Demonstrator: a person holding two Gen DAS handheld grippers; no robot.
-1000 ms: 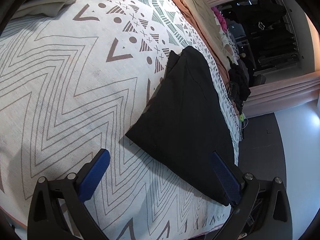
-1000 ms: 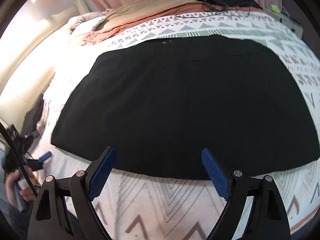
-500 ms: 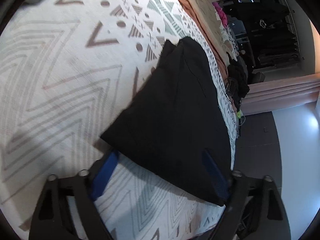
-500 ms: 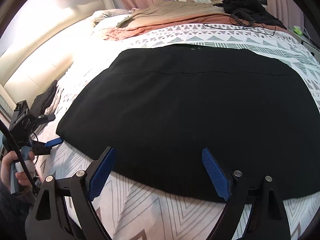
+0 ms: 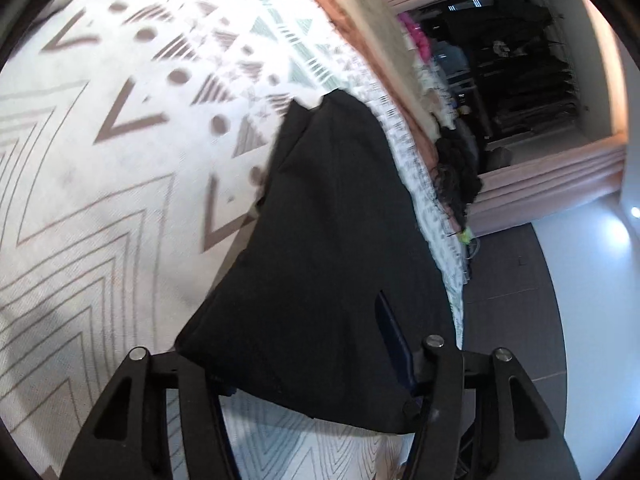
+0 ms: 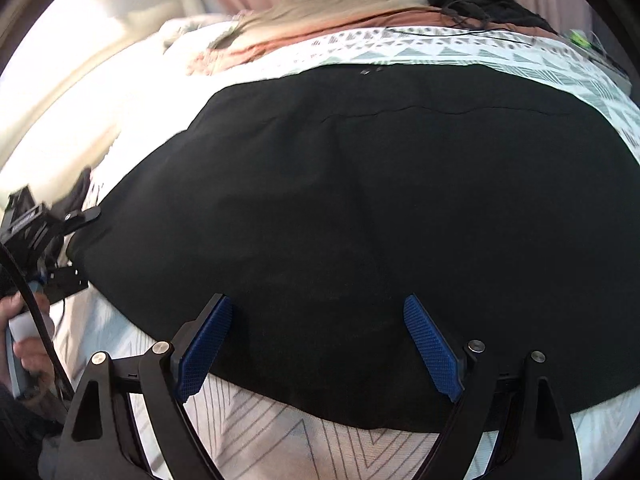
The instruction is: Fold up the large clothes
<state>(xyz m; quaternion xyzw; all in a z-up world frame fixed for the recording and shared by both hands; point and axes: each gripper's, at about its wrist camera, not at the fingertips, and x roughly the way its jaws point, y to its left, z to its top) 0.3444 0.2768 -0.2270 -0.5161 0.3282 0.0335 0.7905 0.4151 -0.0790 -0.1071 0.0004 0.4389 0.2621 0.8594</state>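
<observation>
Left gripper (image 5: 308, 364), in the left wrist view, stands wide apart astride the near corner of the black garment (image 5: 336, 248). One blue pad (image 5: 394, 344) lies over the cloth; the opposite pad is hidden beneath the corner. The jaws are released — nothing is pinched between them yet. The garment lies flat on the patterned bedspread (image 5: 100, 184), running away toward the far edge of the bed. Beyond it lie a tan blanket (image 5: 360, 12) and a dark heap of clothes (image 5: 456, 176).

In the right wrist view, the right gripper (image 6: 320, 348) is likewise spread wide, both blue pads (image 6: 430, 346) poised over the near hem of the black garment (image 6: 380, 208), gripping nothing. The left gripper (image 6: 60, 240) shows at the garment's left corner, with the person's hand (image 6: 28, 336) behind it.

Progress, judged from both views: the garment is laid out smooth, possibly already doubled once — this cannot be confirmed. Remaining: close both grippers on the near edge, carry it over, and complete the fold.
</observation>
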